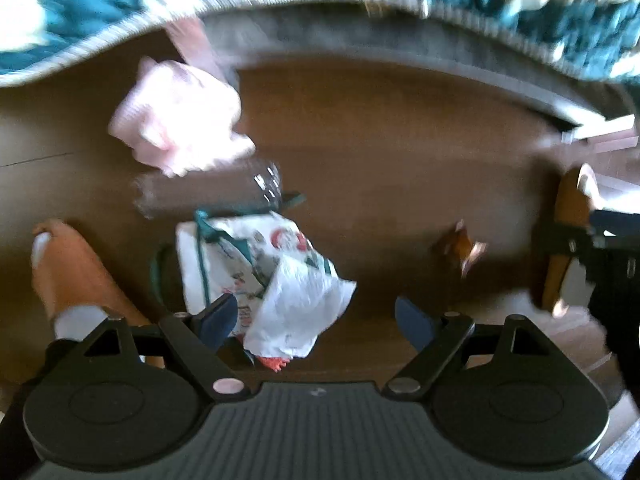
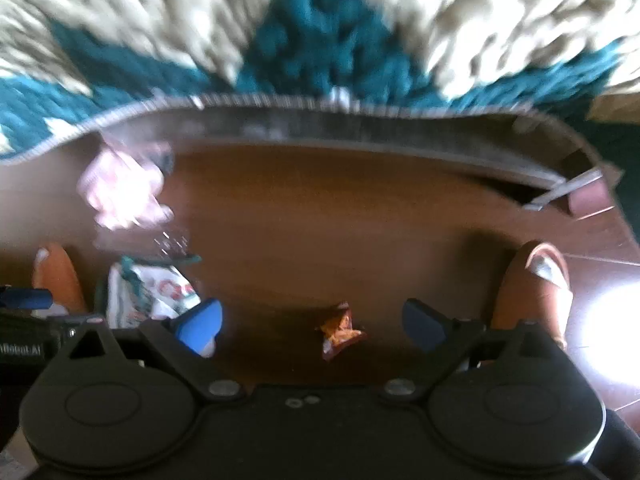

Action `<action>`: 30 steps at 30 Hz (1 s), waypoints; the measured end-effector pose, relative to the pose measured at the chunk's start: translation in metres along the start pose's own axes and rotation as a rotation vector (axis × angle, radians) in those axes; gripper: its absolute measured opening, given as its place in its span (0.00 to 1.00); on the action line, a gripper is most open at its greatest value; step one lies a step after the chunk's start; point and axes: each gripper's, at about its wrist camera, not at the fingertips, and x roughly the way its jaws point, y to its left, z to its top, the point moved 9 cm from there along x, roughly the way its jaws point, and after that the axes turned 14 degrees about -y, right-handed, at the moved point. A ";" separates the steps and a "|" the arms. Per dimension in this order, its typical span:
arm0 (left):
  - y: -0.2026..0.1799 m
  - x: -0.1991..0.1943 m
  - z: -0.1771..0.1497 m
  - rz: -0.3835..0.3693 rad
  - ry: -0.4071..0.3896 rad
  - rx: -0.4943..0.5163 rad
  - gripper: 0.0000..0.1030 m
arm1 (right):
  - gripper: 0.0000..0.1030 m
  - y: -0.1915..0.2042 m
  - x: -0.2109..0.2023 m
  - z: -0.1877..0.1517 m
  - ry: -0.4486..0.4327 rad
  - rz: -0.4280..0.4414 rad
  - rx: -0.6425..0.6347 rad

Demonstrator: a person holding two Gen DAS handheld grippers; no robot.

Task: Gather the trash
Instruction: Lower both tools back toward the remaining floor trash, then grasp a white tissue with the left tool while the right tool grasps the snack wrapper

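Both views are blurred. A white printed bag [image 1: 244,264] with green handles lies on the brown wooden floor, with a white wrapper [image 1: 298,308] on it. My left gripper [image 1: 320,320] is open just above the bag, its left fingertip over the bag's edge. A small orange snack wrapper [image 2: 340,330] lies on the floor between the open fingers of my right gripper [image 2: 316,322]; it also shows in the left wrist view [image 1: 462,246]. A crumpled pink plastic bag [image 1: 180,120] and a clear plastic piece [image 1: 268,184] lie farther away. The printed bag also shows in the right wrist view [image 2: 148,292].
A teal and cream rug [image 2: 320,32] borders the floor at the far side. The person's feet in orange slippers stand left [image 1: 68,272] and right [image 2: 536,292]. Bright sunlight falls on the floor at the right [image 2: 616,328].
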 end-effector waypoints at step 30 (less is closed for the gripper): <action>-0.013 0.136 -0.063 0.093 0.152 0.269 0.27 | 0.46 -0.018 0.169 -0.071 0.296 0.009 -0.030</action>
